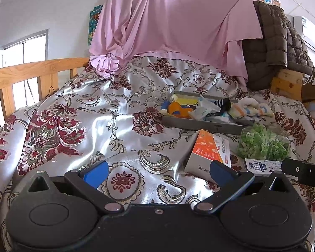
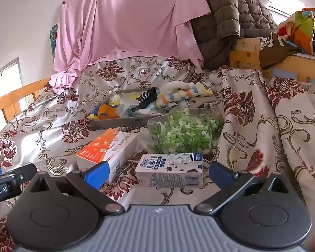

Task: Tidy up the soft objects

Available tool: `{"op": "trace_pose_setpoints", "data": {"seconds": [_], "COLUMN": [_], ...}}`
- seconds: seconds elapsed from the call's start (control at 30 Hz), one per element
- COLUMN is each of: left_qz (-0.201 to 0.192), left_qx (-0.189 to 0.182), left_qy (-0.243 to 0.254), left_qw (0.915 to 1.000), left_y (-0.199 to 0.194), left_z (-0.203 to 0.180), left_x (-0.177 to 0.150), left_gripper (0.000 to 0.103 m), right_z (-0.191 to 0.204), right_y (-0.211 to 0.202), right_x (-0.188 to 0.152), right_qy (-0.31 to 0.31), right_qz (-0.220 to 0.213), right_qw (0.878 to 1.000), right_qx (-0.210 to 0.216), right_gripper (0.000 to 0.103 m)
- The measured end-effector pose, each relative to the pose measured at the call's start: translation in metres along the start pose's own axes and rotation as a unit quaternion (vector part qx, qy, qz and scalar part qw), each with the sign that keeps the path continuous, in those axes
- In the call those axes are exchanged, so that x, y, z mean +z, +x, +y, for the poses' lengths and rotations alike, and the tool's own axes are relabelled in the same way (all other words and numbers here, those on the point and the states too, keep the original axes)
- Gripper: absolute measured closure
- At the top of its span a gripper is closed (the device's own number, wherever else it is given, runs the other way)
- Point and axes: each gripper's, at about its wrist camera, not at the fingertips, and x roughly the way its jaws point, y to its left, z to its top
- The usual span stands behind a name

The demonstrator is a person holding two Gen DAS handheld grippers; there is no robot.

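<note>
A grey tray (image 1: 201, 124) (image 2: 124, 122) lies on the satin bedspread and holds soft things: an orange and blue plush toy (image 1: 178, 109) (image 2: 107, 111), a dark striped sock (image 1: 221, 103) (image 2: 146, 97) and a white packet. A striped pastel towel (image 1: 250, 109) (image 2: 182, 93) lies across its far right end. My left gripper (image 1: 157, 173) is open and empty above bare bedspread, left of the tray. My right gripper (image 2: 156, 173) is open and empty, with a small blue and white milk carton (image 2: 171, 170) lying between its fingers.
An orange and white box (image 1: 210, 151) (image 2: 107, 149) and a clear container of green pieces (image 1: 262, 142) (image 2: 184, 132) lie in front of the tray. A pink sheet (image 1: 174, 21) and a brown quilted jacket (image 2: 226, 16) hang behind. Wooden bed rails (image 1: 31, 73) stand at the left.
</note>
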Motion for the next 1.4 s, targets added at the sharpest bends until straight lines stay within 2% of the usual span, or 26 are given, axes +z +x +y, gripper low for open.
{"op": "trace_pose_setpoints", "data": {"seconds": [1.4], "left_qz": [0.006], "left_qx": [-0.001], "left_qy": [0.001], "left_qw": [1.0], "left_y": [0.0], "left_z": [-0.0012], "left_x": [-0.0023], "left_gripper": [0.001], "right_z": [0.0036], "right_y": [0.0005], "right_x": [-0.0026], "right_qy": [-0.005], "right_qz": [0.005], "right_qw": [1.0], "right_qx": [0.006], "right_gripper": [0.0]}}
